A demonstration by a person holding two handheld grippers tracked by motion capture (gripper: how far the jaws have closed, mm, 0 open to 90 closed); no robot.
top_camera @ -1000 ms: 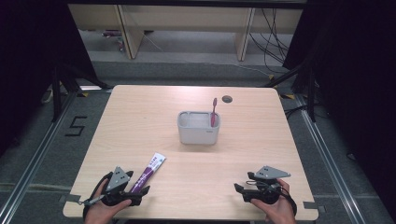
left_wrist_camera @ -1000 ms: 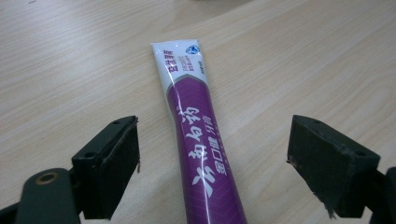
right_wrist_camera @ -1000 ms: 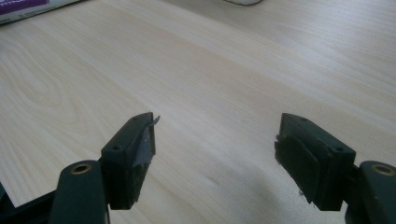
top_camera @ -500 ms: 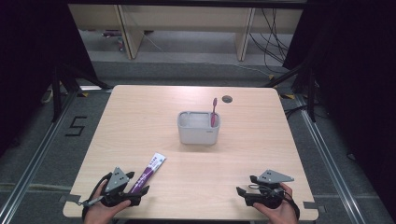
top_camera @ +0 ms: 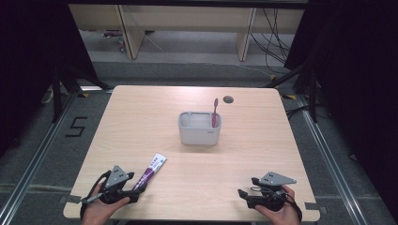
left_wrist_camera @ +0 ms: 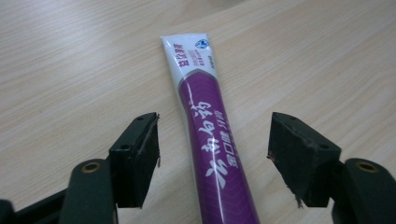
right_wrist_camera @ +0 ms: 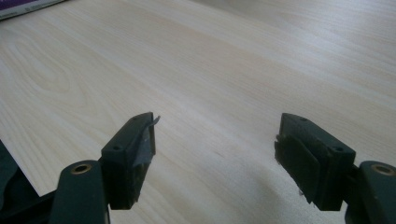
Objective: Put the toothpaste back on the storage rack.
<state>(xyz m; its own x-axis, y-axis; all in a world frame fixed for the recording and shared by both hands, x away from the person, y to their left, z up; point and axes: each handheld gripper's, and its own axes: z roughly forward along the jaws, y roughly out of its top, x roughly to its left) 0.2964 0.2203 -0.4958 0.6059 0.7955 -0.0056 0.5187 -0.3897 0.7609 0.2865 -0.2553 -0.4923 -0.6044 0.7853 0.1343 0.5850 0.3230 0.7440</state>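
A purple and white toothpaste tube (top_camera: 151, 171) lies flat on the wooden table (top_camera: 141, 122) near its front left. My left gripper (top_camera: 133, 193) straddles the tube's near end. In the left gripper view the tube (left_wrist_camera: 210, 140) runs between the two jaws with a gap on each side; the jaws have just been closing and the pads do not touch it. My right gripper (top_camera: 245, 194) rests at the front right, open, and bare wood lies between its jaws (right_wrist_camera: 215, 154). A grey holder (top_camera: 199, 128) stands mid-table with a pink toothbrush (top_camera: 215, 111) upright in it.
A round cable hole (top_camera: 228, 99) sits near the table's far edge. Dark floor and black frame legs surround the table, with shelving (top_camera: 187, 28) behind. A corner of the tube (right_wrist_camera: 23, 7) shows at the top left of the right gripper view.
The right hand has shifted slightly toward the front edge of the table. The left hand and the tube have stayed where they were.
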